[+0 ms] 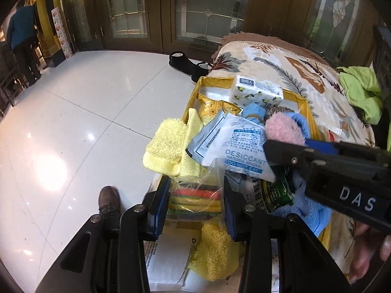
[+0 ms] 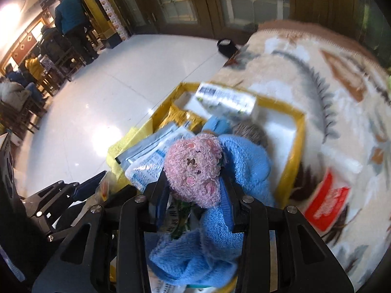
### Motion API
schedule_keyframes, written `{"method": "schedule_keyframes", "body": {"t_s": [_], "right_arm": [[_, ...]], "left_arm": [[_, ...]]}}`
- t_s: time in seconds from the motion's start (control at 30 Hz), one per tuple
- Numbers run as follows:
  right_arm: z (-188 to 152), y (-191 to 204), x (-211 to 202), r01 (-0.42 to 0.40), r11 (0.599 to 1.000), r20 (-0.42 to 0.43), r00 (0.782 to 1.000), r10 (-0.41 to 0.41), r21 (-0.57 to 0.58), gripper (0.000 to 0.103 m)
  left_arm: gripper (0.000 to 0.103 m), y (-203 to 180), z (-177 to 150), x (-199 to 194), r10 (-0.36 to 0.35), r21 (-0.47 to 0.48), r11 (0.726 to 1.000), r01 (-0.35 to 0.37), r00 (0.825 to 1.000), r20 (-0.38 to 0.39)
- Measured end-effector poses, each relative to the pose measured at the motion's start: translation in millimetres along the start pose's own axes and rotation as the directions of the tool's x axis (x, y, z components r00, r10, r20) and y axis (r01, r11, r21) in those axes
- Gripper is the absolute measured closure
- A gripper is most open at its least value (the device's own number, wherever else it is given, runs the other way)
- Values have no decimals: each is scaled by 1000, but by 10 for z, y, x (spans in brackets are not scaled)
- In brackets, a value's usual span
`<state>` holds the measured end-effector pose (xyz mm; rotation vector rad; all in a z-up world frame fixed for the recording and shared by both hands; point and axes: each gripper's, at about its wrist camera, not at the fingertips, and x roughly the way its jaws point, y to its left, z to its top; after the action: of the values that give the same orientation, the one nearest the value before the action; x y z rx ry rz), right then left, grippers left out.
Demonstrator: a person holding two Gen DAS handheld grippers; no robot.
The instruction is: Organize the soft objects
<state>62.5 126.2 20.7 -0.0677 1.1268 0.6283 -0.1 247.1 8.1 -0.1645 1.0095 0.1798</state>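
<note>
We hold both grippers tilted down over the yellow box [image 1: 303, 102]. Right gripper [image 2: 195, 193] — jaws closed round the fluffy pink-and-blue plush toy [image 2: 195, 166]. Left gripper [image 1: 196, 202] — jaws half apart, flanking a crinkly clear bag of coloured bands [image 1: 195, 200]; contact unclear.

Both wrist views down on yellow box [image 1: 306, 105]

I am seeing glossy floor tiles [image 1: 80, 112] shining beside the yellow cardboard box [image 1: 304, 102], fluffy pink-and-blue terry cloth [image 2: 195, 168] and crinkly clear plastic bag [image 1: 195, 190] lying inside
</note>
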Motion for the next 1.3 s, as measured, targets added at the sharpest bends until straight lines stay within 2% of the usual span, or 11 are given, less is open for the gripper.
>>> {"method": "schedule_keyframes", "body": {"t_s": [0.07, 0.2, 0.27, 0.37, 0.53, 0.67, 0.77, 1.0, 1.13, 1.17, 1.3], "right_arm": [[-11, -7, 1, -13, 1000, -3, 1000, 13, 10, 64], [-5, -9, -161, -43, 999, 44, 998, 43, 11, 64], [12, -33, -263, -79, 997, 72, 994, 77, 27, 60], [22, -46, -371, -108, 993, 100, 990, 103, 45, 52], [29, -83, -420, -96, 992, 87, 992, 89, 82, 52], [-4, -179, -607, -127, 984, 119, 987, 113, 125, 52], [-80, -266, -779, -141, 979, 149, 982, 119, 146, 52], [-370, -430, -1134, -171, 973, 197, 970, 140, 154, 52], [-589, -484, -1257, -148, 978, 212, 971, 115, 150, 52], [-638, -508, -1269, -146, 977, 212, 971, 112, 155, 52], [-795, -612, -1281, -145, 972, 203, 973, 106, 186, 52]], "left_arm": [[53, 31, 5, 11, -12, -24, 1000, 12, 1000, -5], [44, 109, 6, -20, -53, -82, 995, 51, 998, -18], [32, 110, 16, -50, -52, -90, 995, 50, 999, -18], [30, 135, 30, -106, -88, -120, 989, 86, 996, -16], [30, 204, 35, -155, -152, -175, 974, 141, 987, -52], [30, 242, 43, -162, -238, -237, 948, 212, 967, -86], [30, 213, 34, -222, -250, -235, 946, 224, 964, -86], [30, -7, 37, -418, -163, -153, 975, 159, 987, -14], [30, -155, 35, -509, -71, -108, 991, 74, 997, 32], [30, -177, 37, -517, -58, -104, 993, 62, 998, 39], [29, -338, 27, -569, 62, -47, 997, -59, 997, 55]]}}
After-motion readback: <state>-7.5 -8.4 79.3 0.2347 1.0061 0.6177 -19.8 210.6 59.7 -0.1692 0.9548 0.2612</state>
